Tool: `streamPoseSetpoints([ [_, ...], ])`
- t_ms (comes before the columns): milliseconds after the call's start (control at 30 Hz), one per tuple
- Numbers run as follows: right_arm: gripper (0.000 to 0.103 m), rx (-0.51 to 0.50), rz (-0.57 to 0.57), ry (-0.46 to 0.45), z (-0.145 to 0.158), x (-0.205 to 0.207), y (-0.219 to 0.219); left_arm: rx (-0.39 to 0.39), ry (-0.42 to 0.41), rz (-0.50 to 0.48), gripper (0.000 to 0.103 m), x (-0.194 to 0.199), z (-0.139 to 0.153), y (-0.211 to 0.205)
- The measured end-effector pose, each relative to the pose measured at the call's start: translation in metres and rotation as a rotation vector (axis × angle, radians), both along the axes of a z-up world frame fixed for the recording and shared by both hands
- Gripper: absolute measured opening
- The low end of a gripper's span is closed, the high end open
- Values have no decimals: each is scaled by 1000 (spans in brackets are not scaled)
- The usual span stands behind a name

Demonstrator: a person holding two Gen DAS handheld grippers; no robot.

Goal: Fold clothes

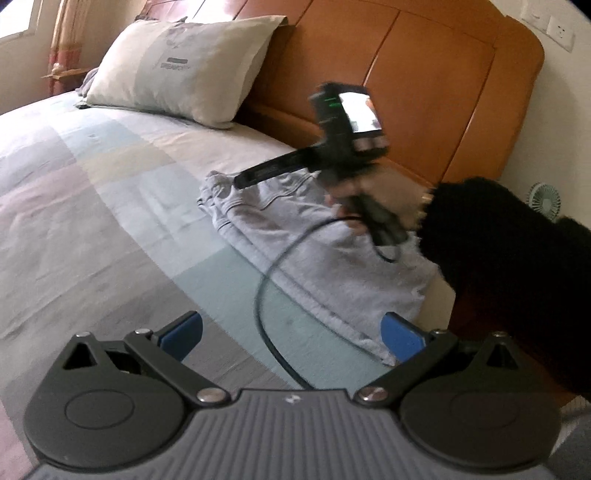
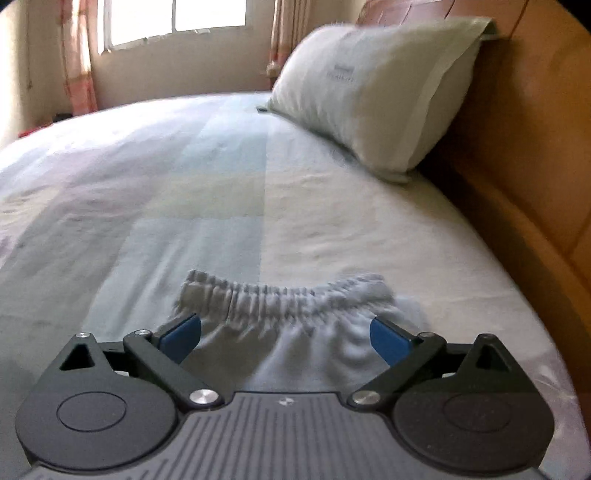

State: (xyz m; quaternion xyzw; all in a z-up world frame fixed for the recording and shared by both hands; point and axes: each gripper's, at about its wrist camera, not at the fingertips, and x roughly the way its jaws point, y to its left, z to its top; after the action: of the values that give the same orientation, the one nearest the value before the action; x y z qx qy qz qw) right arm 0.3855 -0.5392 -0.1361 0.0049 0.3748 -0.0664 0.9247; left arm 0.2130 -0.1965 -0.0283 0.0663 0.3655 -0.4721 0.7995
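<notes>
A light grey garment lies folded on the bed near the headboard. In the right wrist view its gathered elastic waistband faces away from me. My right gripper hovers over that end with its blue pads wide apart, the cloth below and between them, not pinched. In the left wrist view a hand in a black sleeve holds that gripper above the garment, one of its fingers pointing left. My left gripper is open over the sheet, its right pad near the garment's edge.
A black cable loops from the right gripper across the garment and the sheet. A pale pillow leans on the orange wooden headboard. The pastel patchwork sheet stretches left. A window and curtains stand beyond.
</notes>
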Motion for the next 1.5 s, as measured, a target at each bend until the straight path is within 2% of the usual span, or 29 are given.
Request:
streamPoseSetpoints([
  [33,103,-1,-3,35,-11,11,0,9,-2,6,102,0,-1,2],
  [133,103,13,-1,19,-19,10,-4,22,1,20,102,2,-3,6],
  [267,103,17,13,49,4,-10,-9,13,5,27,102,3,-3,9],
  [367,103,29,19,-6,23,-46,-18,11,-11,19,102,-1,0,11],
  [433,103,105,-2,-21,27,-71,-35,10,-9,14,102,-3,1,11],
  [533,103,277,-60,-1,10,-103,-71,13,3,8,102,-7,2,11],
  [633,101,305,-187,11,1,-129,-98,22,3,3,102,-15,4,11],
  [700,101,363,-232,-44,9,-152,-110,27,-7,-4,102,-21,8,13],
  [800,103,507,-186,-128,21,-178,-114,28,-4,-7,102,-24,9,14],
  [867,103,574,-139,-118,20,-178,-112,34,3,-4,102,-25,8,11],
  [967,103,643,-106,-73,2,-170,-109,39,9,-15,102,-30,8,8],
  [1067,99,605,-177,-51,-12,-164,-114,42,15,-26,102,-34,8,5],
  [1167,100,561,-232,-141,4,-168,-109,42,7,-29,102,-36,10,7],
  [1233,102,536,-179,-174,16,-165,-96,46,2,-23,102,-35,11,7],
  [1333,102,523,-108,-169,20,-144,-83,54,-3,-19,102,-35,10,5],
  [1500,102,578,-144,-122,-4,-93,-96,60,1,-32,102,-34,11,7],
])
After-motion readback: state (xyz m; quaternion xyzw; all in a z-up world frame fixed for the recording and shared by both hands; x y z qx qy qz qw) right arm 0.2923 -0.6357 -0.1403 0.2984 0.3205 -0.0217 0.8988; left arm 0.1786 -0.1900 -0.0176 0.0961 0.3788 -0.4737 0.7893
